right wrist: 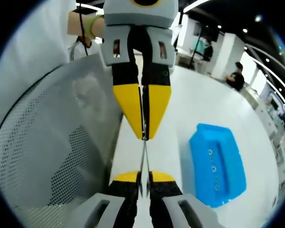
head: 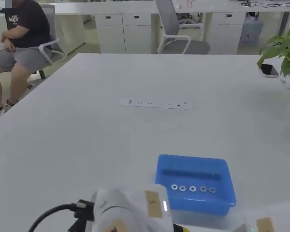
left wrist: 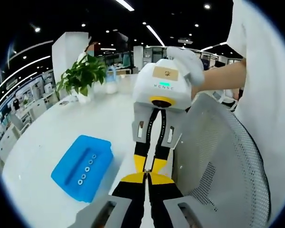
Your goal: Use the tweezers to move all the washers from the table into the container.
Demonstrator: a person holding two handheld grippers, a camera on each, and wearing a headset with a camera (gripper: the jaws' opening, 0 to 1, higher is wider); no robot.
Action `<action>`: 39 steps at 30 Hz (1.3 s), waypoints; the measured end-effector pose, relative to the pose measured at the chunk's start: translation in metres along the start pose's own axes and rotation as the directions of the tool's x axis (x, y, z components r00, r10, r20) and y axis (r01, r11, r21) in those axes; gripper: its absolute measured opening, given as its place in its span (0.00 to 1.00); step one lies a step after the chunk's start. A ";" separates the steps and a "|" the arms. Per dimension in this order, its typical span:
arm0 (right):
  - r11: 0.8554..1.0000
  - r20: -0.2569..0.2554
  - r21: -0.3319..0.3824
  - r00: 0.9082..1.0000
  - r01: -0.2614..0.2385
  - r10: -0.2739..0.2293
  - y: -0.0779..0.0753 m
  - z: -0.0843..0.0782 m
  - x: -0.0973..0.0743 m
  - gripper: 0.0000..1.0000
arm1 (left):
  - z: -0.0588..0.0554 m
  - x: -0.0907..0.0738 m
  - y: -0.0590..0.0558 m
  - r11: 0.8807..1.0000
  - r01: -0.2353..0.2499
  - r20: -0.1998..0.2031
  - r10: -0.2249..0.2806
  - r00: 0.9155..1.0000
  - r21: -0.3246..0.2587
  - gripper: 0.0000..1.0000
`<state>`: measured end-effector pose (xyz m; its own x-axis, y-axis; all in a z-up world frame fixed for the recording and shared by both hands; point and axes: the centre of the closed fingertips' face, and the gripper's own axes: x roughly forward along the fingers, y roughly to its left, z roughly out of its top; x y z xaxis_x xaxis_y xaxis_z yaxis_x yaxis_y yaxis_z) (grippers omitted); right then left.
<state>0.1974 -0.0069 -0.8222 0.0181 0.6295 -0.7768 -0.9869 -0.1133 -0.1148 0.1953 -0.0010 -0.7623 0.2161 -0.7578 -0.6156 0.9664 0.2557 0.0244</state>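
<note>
Washers (head: 192, 188): I am seeing five of them lying in a row inside the container (head: 191, 169), all well apart from both sets of fingers.
Container: it is sitting on the table (head: 87, 140) at 9 o'clock of the jaws in the left gripper view and at 3 o'clock of them in the right gripper view, touching neither gripper.
Tweezers (right wrist: 143, 156): they are showing as a thin metal strip bridging the two pairs of yellow tips, clear of the container.
Left gripper (left wrist: 146, 176): its jaws are pressing together with no gap, pinching one end of the tweezers.
Right gripper (right wrist: 142, 183): its jaws are likewise squeezing tight on the other end, pointing tip to tip at the left gripper.
Chair (left wrist: 218, 161): its mesh back is standing just beside both grippers.
</note>
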 end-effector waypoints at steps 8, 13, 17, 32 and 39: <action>0.999 -0.011 0.042 1.000 0.020 -0.020 -0.009 -0.012 0.011 0.05 | -0.024 0.009 0.013 1.000 0.016 -0.077 -0.017 0.997 -0.009 0.00; 0.993 0.036 0.111 0.999 0.033 -0.037 -0.011 -0.012 0.012 0.06 | -0.036 0.011 0.018 0.999 0.039 -0.118 -0.042 0.992 -0.027 0.00; 0.984 0.065 0.173 0.996 0.046 -0.058 -0.010 -0.014 0.005 0.10 | -0.050 0.013 0.020 0.999 0.052 -0.183 -0.050 0.982 0.006 0.00; 0.822 0.042 0.526 0.958 0.220 -0.283 -0.013 -0.052 -0.034 0.29 | -0.072 0.034 0.036 0.995 0.098 -0.306 -0.097 0.947 -0.011 0.00; 0.783 0.015 0.559 0.941 0.272 -0.337 -0.021 -0.055 -0.039 0.33 | -0.076 0.042 0.041 0.993 0.113 -0.373 -0.097 0.923 0.020 0.00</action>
<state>0.2266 -0.0711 -0.8237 0.3477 0.6420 -0.6833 -0.8577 0.5122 0.0447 0.2337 0.0234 -0.8469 0.0539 -0.5004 -0.8641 0.9873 0.1564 -0.0290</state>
